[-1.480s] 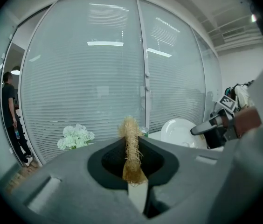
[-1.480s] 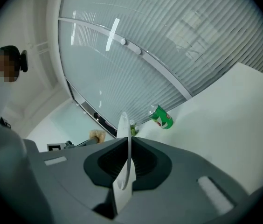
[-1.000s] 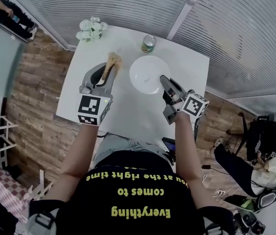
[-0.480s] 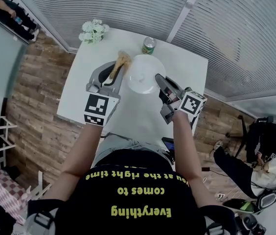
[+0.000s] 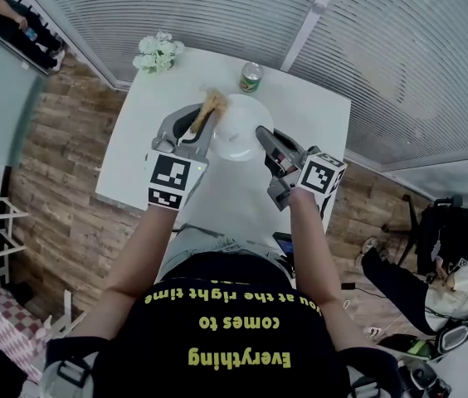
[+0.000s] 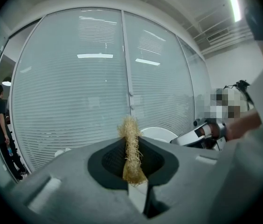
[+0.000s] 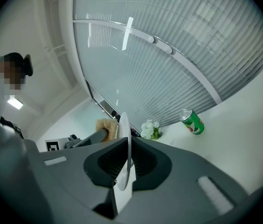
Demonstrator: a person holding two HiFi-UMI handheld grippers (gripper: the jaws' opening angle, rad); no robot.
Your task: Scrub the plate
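Observation:
A white plate (image 5: pixel 236 131) hangs tilted above the white table (image 5: pixel 321 118), with my right gripper (image 5: pixel 260 133) shut on its near right rim. In the right gripper view the plate (image 7: pixel 124 129) stands edge-on between the jaws of that gripper (image 7: pixel 127 148). My left gripper (image 5: pixel 200 121) is shut on a straw-coloured fibre scrubber (image 5: pixel 212 101), whose tip lies at the plate's left rim. The left gripper view shows the scrubber (image 6: pixel 131 148) pinched upright between the jaws, with the plate (image 6: pixel 161 134) just behind it. Whether scrubber and plate touch I cannot tell.
A green drink can (image 5: pixel 251 76) stands at the table's far edge, seen too in the right gripper view as the can (image 7: pixel 192 122). White flowers (image 5: pixel 158 53) sit at the far left corner. Slatted glass walls rise behind the table. A person (image 6: pixel 0 125) stands beyond the glass.
The right gripper has lifted the plate off the table and carried it left. The left gripper has moved forward and right, bringing the scrubber to the plate's left rim.

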